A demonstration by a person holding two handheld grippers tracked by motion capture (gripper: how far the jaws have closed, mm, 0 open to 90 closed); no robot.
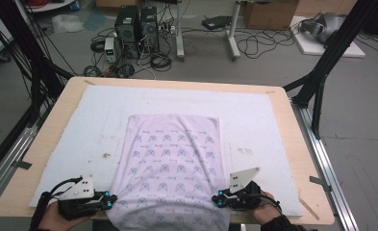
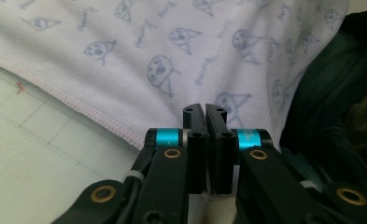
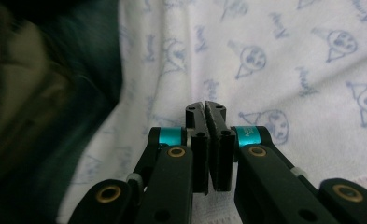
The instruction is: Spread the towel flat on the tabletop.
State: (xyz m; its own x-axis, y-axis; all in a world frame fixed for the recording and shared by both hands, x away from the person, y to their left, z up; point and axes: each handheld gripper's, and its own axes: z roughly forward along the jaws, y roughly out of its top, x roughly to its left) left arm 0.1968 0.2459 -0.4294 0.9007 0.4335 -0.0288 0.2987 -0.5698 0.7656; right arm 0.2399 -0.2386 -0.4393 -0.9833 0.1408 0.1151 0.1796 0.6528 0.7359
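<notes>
A pale cloth (image 1: pixel 172 154) printed with small blue faces lies flat on a white mat (image 1: pixel 254 120), and its near end hangs over the table's front edge. My left gripper (image 1: pixel 113 198) is at the cloth's near left side, my right gripper (image 1: pixel 215 198) at its near right side. In the left gripper view the jaws of the left gripper (image 2: pixel 204 109) are pressed together on a fold of the cloth (image 2: pixel 172 56), beside its stitched hem. The right gripper (image 3: pixel 205 107) is likewise shut on the cloth (image 3: pixel 274 56).
The mat covers most of a wooden table (image 1: pixel 299 159). Black frame struts (image 1: pixel 321 72) rise at the right and left sides. On the floor behind stand computer towers (image 1: pixel 136 29), loose cables and a cardboard box (image 1: pixel 268 12).
</notes>
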